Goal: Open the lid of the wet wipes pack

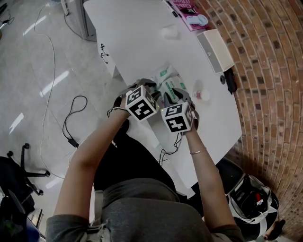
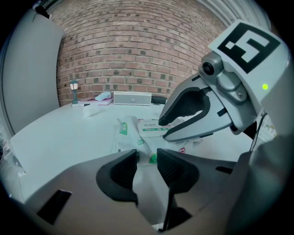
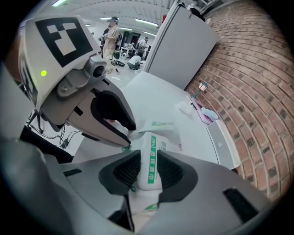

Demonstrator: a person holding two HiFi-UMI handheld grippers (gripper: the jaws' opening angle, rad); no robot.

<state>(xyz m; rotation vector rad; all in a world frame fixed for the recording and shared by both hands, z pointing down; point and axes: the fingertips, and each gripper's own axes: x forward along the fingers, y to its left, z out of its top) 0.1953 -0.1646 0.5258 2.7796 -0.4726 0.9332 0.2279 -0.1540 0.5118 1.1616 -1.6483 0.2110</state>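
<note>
A white table [image 1: 137, 33] is set close to a red brick wall [image 1: 265, 71], with a pale glossy floor [image 1: 33, 71] on its other side, across which a black cable [image 1: 71, 118] is looped. Behind the table, a grey cabinet [image 3: 183, 41] and a long room under strip lights are shown in the right gripper view, with people standing far off.

Along the wall side of the table, a flat white box [image 1: 215, 49], a pink booklet [image 1: 185, 8] and a small lamp-post figurine [image 2: 74, 89] are laid out, well apart from the work. A small pink-and-white object [image 1: 202, 94], too small to be identified, is seen just beside the grippers.

The wet wipes pack [image 1: 169, 78], white with green print, is found on the table near the person's edge, directly in front of both grippers. Its crumpled end is pinched by the left gripper [image 2: 147, 158], whose gap is filled by the white film. The lid [image 3: 149, 156], a white oblong bearing a green stripe, lies on the pack's top and is clamped along its two long sides by the right gripper [image 3: 149, 167]. The pack's contents are not exposed.
</note>
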